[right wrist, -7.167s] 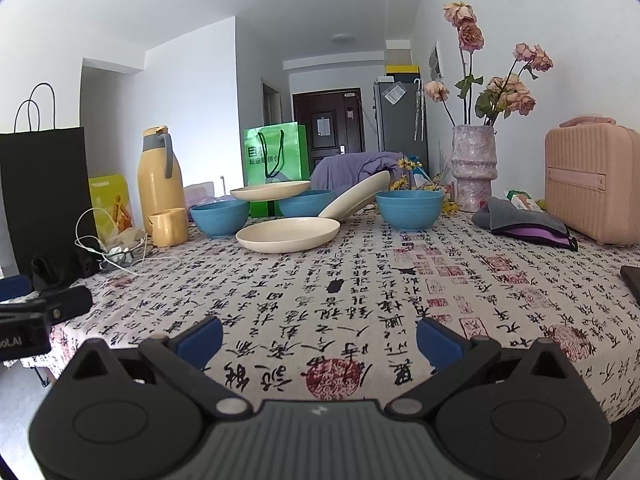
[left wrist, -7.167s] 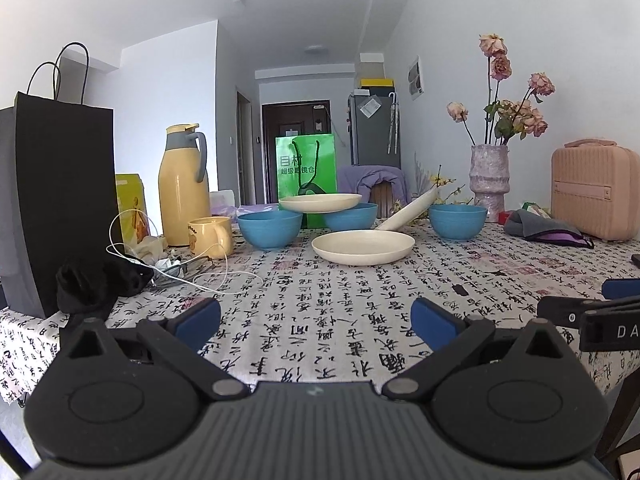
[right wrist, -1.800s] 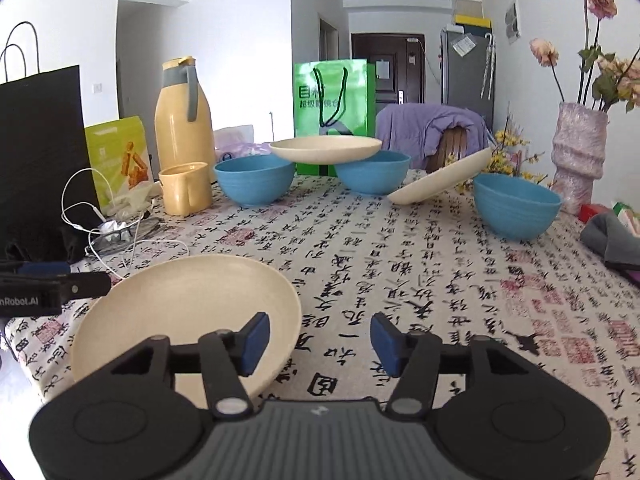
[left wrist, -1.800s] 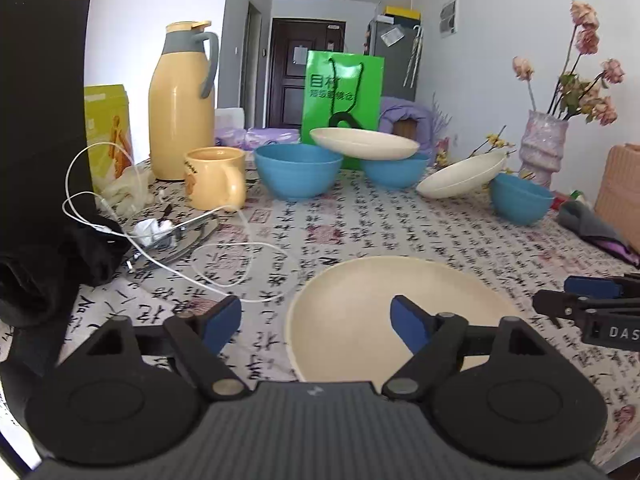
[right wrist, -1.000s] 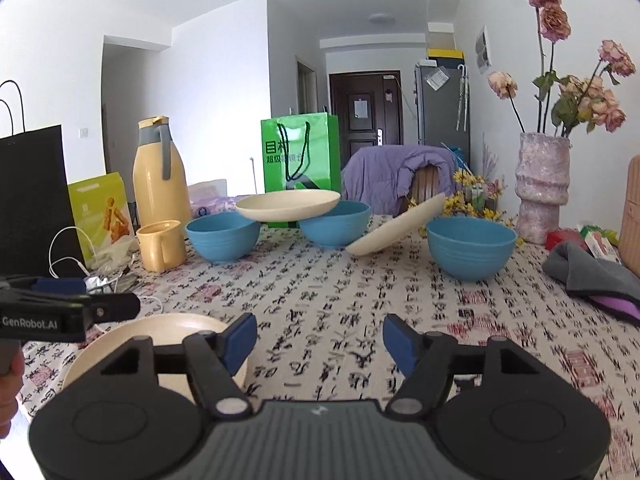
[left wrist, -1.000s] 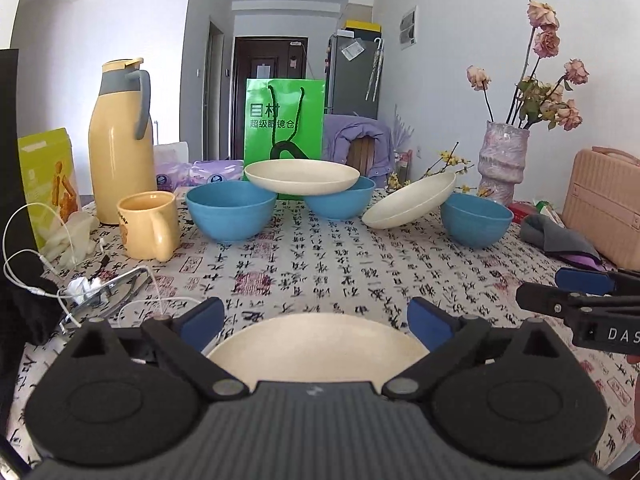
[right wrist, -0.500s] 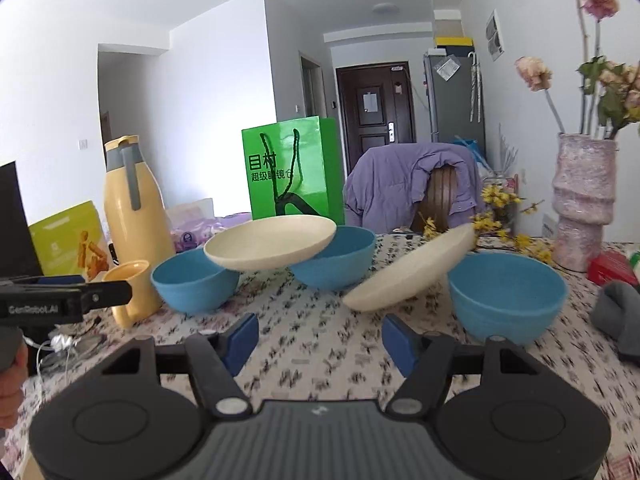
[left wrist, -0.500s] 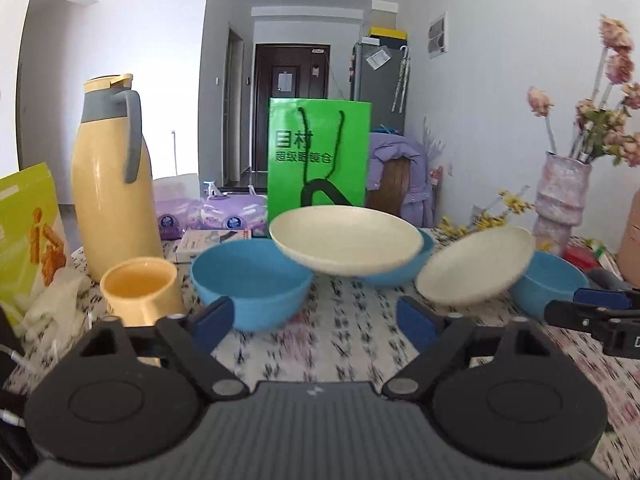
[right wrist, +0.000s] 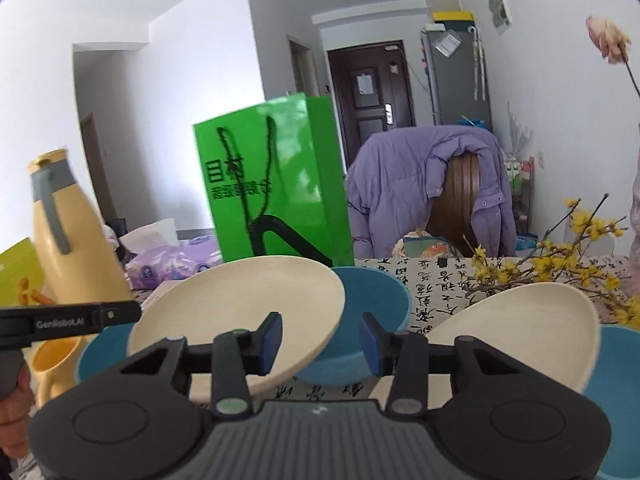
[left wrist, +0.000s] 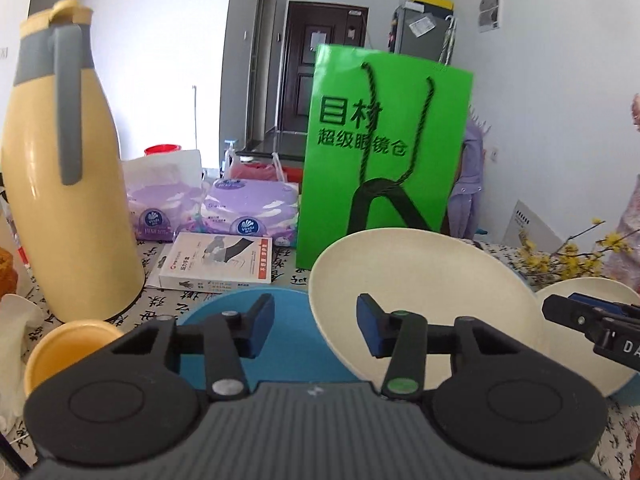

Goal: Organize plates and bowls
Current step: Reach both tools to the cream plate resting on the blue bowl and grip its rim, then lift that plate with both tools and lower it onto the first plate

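Closing left claw [left wrist: 316, 330], round, perhaps matte plate [left wrist: 420, 280]

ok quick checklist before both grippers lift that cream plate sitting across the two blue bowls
1. Left gripper lined up on the plate's near left rim: ok, jaws closing, not yet pinching.
2. Right gripper on the rim's right end: ok, closing, pads not pressing.
3. Cream plate steady across left blue bowl and middle blue bowl: ok, slightly tilted.
4. Leaning plate clear of the lift: cannot tell.
5. Green bag behind, apart: ok.
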`<state>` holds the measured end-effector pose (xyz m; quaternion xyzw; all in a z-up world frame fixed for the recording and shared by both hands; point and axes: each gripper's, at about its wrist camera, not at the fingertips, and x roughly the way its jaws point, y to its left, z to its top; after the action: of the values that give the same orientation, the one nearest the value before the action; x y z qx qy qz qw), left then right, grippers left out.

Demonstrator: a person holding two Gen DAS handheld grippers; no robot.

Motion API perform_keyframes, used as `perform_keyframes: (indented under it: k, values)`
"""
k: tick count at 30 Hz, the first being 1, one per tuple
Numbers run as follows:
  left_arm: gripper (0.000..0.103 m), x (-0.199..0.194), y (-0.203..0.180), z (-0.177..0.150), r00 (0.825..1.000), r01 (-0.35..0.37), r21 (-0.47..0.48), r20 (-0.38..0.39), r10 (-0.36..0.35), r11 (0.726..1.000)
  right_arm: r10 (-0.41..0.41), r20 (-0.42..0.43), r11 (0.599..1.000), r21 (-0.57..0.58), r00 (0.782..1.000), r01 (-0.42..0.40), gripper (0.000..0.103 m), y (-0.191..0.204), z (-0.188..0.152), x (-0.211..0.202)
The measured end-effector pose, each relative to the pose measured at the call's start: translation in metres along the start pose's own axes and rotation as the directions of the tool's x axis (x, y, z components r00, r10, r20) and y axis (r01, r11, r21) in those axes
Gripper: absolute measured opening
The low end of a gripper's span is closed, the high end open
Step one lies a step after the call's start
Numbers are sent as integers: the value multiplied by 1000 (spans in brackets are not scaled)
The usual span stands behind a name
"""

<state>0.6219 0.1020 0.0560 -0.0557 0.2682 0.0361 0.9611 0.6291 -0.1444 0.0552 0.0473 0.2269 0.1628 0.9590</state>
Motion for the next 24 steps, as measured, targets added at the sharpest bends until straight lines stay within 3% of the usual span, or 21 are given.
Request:
perform_keyframes:
  k: [3, 10, 12, 16, 24]
  values:
    - [38, 16, 4, 0, 999, -12, -28, -32, 11, 1000, -39, -13, 999, 2, 999, 39, 33, 0, 2, 28]
    - [11, 25, 7, -2, 998, 35, -74, -55, -39, 997, -4, -56, 998, 70, 998, 8, 21, -14, 1, 59]
    - [11, 24, 3, -1, 998, 20, -71, -60, -24, 997, 25, -54, 996, 84, 998, -21, 12, -15, 0, 58]
    - [9, 16, -2, 1, 999, 7, -51, -48, -10, 999, -7, -43, 997, 82, 999, 10, 8, -10, 3, 53]
    - [8, -31, -8, 3, 1000, 10, -56, -14, -11, 998, -22, 7, 998, 62, 1000, 22, 6, 0, 13, 14]
